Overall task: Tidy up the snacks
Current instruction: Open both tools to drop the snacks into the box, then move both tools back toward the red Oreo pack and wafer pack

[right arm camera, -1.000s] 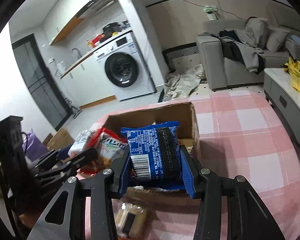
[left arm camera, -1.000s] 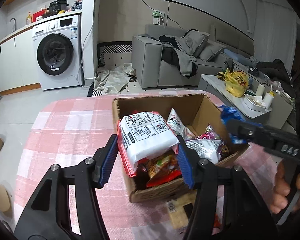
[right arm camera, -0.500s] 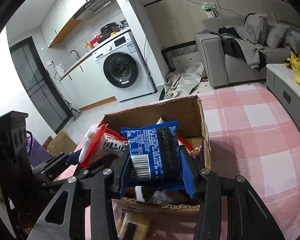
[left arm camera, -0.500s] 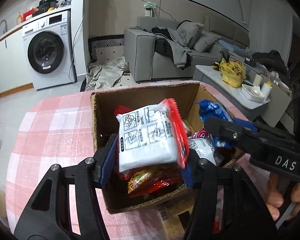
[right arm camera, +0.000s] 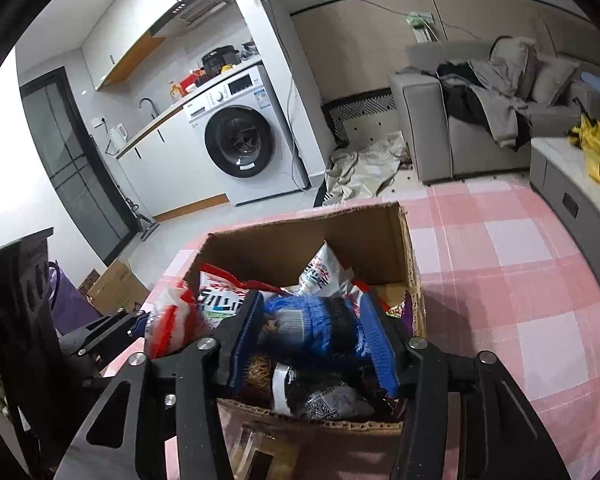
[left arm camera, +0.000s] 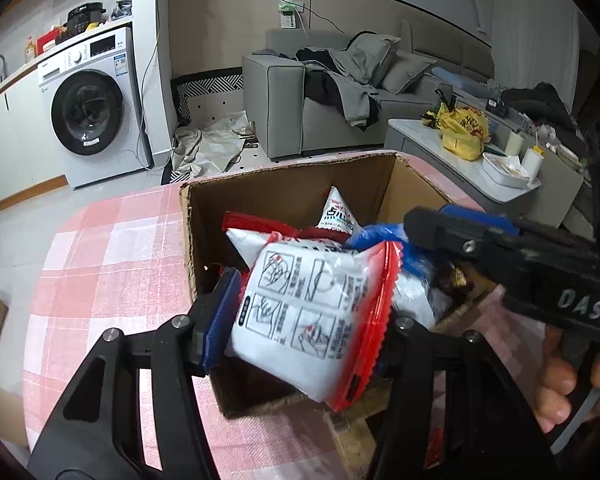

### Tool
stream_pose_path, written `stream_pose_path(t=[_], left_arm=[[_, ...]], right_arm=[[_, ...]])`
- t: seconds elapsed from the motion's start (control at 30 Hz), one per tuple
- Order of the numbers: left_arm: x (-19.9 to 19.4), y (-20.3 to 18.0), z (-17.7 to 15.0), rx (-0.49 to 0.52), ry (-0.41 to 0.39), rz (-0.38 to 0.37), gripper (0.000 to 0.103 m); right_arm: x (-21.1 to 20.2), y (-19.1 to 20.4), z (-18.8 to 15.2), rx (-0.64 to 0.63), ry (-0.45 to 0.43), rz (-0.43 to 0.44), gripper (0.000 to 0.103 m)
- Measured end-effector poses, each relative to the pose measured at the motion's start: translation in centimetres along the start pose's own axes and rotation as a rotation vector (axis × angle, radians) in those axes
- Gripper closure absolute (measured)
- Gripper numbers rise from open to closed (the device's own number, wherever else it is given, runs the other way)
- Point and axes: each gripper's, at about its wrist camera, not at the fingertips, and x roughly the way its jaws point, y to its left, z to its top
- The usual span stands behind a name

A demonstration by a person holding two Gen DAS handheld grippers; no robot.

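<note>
Pink-and-white checked cloth [right arm camera: 520, 280] covers the table, and on it stands the open cardboard box [left arm camera: 284, 188], already heaped with snack bags. Biggest of the things I am handling is the white noodle packet [left arm camera: 312, 312] with red crimped edges and printed cooking diagrams; my left gripper [left arm camera: 300, 320] is clamped on it, blue pads pressed to both sides, holding it tilted over the near left part of the box. Smaller is the blue biscuit pack [right arm camera: 312, 328], blurred, lying between the fingers of my right gripper [right arm camera: 312, 340] over the near right part of the box. Those jaws are opening, and I see a slight gap at the pads, so the pack looks freed. My right hand [left arm camera: 564, 376] shows at the left camera's edge, wrapped round the handle.
</note>
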Motion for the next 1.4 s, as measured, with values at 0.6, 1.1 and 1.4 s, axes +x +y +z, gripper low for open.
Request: stream_pose_path(t=[0.6,1.1,1.4], left_arm=[[-8.7,0.4,-3.0,-0.041,-0.084,0.038,0.0],[-14.1,1.6,-9.7,-0.118,-0.055,0.071,0.0],[-12.8,1.8,-12.4,-0.144,0.002,0.072,0.0]], right_arm=[[-6.7,-0.2,-2.1,-0.058,-0.01,-0.048,0.0],[-8.4,-0.5,-6.4,-0.055,0.057,-0.022,0.0],[-7.3,-0.3,-9.8,-0.079,0.152,-0.005,0.0]])
